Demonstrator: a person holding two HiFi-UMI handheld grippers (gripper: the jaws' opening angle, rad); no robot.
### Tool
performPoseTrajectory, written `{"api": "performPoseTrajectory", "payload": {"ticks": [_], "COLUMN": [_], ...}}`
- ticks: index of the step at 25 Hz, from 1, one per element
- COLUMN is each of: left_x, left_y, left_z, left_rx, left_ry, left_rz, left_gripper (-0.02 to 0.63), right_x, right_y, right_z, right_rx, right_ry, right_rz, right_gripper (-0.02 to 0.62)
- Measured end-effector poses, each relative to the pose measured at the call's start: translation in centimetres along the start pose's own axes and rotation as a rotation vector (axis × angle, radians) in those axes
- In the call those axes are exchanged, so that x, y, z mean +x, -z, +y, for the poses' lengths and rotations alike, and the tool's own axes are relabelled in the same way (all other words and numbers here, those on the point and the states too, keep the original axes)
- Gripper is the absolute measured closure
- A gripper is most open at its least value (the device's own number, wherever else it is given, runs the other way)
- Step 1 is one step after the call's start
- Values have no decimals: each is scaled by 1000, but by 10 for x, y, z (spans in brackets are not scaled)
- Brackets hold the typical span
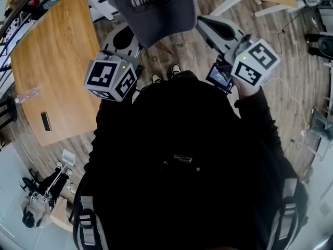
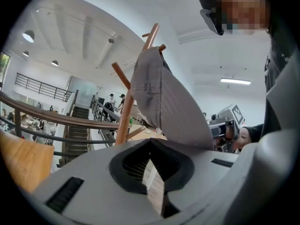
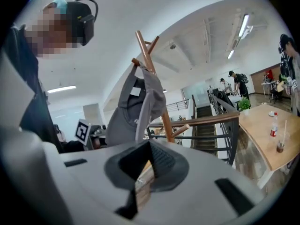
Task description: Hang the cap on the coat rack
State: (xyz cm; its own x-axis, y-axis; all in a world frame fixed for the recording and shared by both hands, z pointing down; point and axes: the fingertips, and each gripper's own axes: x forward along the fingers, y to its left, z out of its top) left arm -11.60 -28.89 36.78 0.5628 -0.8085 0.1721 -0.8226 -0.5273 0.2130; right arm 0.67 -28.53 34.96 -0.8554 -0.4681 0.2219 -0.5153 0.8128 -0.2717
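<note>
Cap [image 3: 136, 111] hanging on coat rack [image 3: 152, 74] peg; left tool [image 2: 151, 142] and right tool [image 3: 149, 144] closed, gripping nothing.

Cap [image 2: 159, 97] hangs on coat rack [image 2: 124, 121]; left gripper [image 2: 154, 172] jaws together.

This is a big open-plan workspace, office-like: wood-plank floor [image 1: 291, 66], long wooden tables [image 1: 57, 61], a railing [image 3: 220, 121] beside a staircase [image 2: 77, 128], strip lights [image 3: 243, 25] overhead, people [image 3: 238, 82] standing about.
</note>
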Motion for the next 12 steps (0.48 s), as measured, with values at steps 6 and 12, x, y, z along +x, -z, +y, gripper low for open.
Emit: {"api": "performPoseTrajectory", "payload": {"ticks": [6,12], "left_x": [7,3], "left_y": [-1,4], "left_z": [3,0], "left_rx": [-1,-6], "left_ry": [-6,-6], "left_rz": [7,11], "left_gripper": [598,598], "right_x": [1,2], "right_y": [6,5], "right_z": [-7,-6], "right_rx": [21,2], "right_ry": [56,62], "right_rz": [-9,-11], "right_gripper": [592,592]}}
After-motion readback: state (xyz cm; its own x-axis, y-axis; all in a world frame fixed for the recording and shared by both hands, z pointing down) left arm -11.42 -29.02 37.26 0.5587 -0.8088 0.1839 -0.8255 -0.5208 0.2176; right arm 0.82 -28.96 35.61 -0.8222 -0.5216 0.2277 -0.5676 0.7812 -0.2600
